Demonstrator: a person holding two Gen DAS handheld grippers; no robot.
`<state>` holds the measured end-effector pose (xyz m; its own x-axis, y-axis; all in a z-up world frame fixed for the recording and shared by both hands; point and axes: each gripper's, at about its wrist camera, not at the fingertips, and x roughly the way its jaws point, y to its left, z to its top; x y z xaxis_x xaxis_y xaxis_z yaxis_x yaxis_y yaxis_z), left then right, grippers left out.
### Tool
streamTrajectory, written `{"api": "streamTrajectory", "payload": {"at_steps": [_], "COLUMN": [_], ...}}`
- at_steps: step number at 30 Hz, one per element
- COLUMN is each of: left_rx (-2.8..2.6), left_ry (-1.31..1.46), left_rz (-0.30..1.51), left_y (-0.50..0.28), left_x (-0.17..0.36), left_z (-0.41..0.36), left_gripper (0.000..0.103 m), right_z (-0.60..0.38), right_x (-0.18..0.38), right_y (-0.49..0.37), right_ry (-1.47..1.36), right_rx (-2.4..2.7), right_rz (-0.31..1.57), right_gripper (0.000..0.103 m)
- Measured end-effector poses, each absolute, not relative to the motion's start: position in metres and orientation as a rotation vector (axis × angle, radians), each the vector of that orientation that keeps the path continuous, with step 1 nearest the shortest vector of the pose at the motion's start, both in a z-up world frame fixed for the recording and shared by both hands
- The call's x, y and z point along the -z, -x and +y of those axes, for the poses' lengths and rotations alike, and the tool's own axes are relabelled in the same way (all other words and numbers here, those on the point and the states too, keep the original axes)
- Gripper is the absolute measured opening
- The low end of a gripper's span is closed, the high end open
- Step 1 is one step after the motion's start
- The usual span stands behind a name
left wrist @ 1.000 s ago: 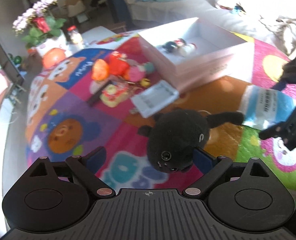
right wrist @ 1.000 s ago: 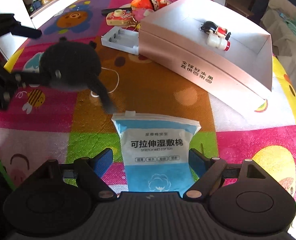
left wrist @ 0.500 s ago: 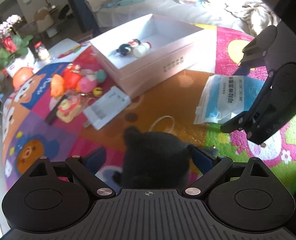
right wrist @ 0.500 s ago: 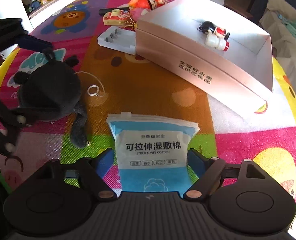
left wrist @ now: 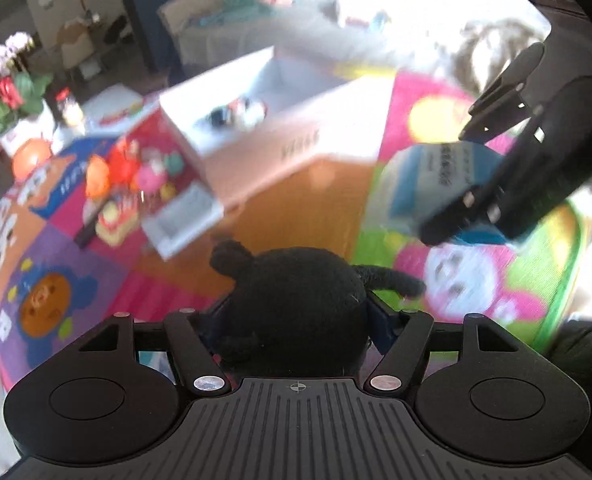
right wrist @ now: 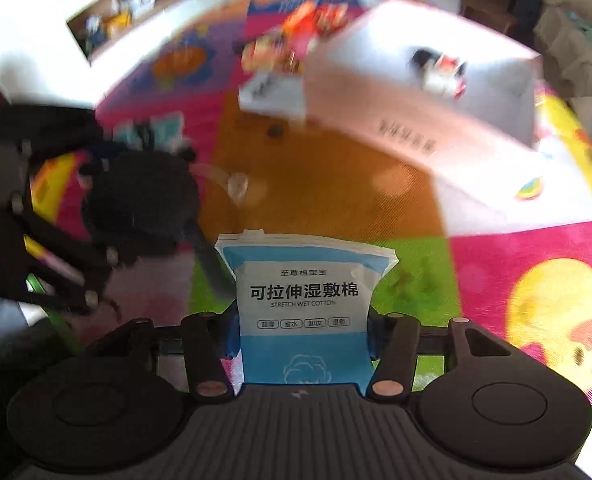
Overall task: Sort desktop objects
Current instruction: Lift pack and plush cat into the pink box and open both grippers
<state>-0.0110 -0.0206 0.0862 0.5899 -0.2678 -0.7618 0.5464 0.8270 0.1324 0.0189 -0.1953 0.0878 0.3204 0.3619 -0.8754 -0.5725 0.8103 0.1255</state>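
A black plush toy (left wrist: 296,292) sits between the blue pads of my left gripper (left wrist: 296,320). Its jaws are closing and the pads press its sides. A blue and white wet cotton pack (right wrist: 304,296) stands upright between the pads of my right gripper (right wrist: 302,332). These jaws are closing too and they pinch the pack's edges. In the left wrist view the right gripper (left wrist: 476,204) holds the pack (left wrist: 428,184) above the coloured mat. The open pink-white box (left wrist: 287,152) lies behind, and it shows in the right wrist view as well (right wrist: 396,120).
A small figure and bottle (right wrist: 440,72) lie inside the box. A heap of small toys (left wrist: 123,176) and a white ribbed case (left wrist: 183,216) lie left of the box. A ring on a cord (right wrist: 235,184) rests on the orange patch. Flowers (left wrist: 7,92) and a sofa stand beyond the mat.
Both pairs of jaws have narrowed onto their things. The pack has come up off the mat. The plush toy now fills the left jaws, and both views are blurred by motion.
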Motion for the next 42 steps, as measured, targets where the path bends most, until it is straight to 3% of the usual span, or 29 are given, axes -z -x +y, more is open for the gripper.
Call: {"api": "streamTrajectory", "payload": {"at_steps": [7,12,16,18,19,30,34,42], "left_rx": [0.431,0.407,0.422,0.399,0.385,0.162,0.124,0.130], "left_ry": [-0.264,-0.174,-0.087,-0.058,-0.049,0.020,0.101,0.141], "left_rz": [0.519,0.453,0.522,0.553,0.559,0.736,0.771,0.766], "left_y": [-0.023,-0.101,-0.155,-0.165,-0.164,-0.090,-0.077,-0.059], "left_x": [-0.155,-0.166,-0.153,-0.143,-0.138,-0.055,-0.030,-0.033], "left_z": [-0.029,-0.054,-0.061,-0.053,-0.046,0.038,0.054,0.053], "left_gripper": [0.072,0.072,0.079,0.095,0.096,0.099,0.100,0.101], "right_z": [-0.265,-0.289,-0.286,-0.279,-0.278,-0.255,-0.239,-0.203], "right_x": [-0.187,-0.211,-0.207,-0.199,-0.194,-0.109,-0.095,-0.090], "right_y": [-0.017,-0.064,-0.117,-0.143,-0.154,-0.204,-0.199,-0.200], "right_ry": [0.008,-0.116,-0.166,-0.185,-0.196,-0.171,-0.108,-0.225], "right_rx": [-0.473,-0.370,-0.341,-0.333,-0.334,-0.269,-0.315,-0.536], "right_rz": [0.726,0.609,0.616,0.644,0.665,0.834,0.864,0.918], "right_gripper": [0.053,0.053,0.053,0.054,0.054,0.056,0.065,0.065]}}
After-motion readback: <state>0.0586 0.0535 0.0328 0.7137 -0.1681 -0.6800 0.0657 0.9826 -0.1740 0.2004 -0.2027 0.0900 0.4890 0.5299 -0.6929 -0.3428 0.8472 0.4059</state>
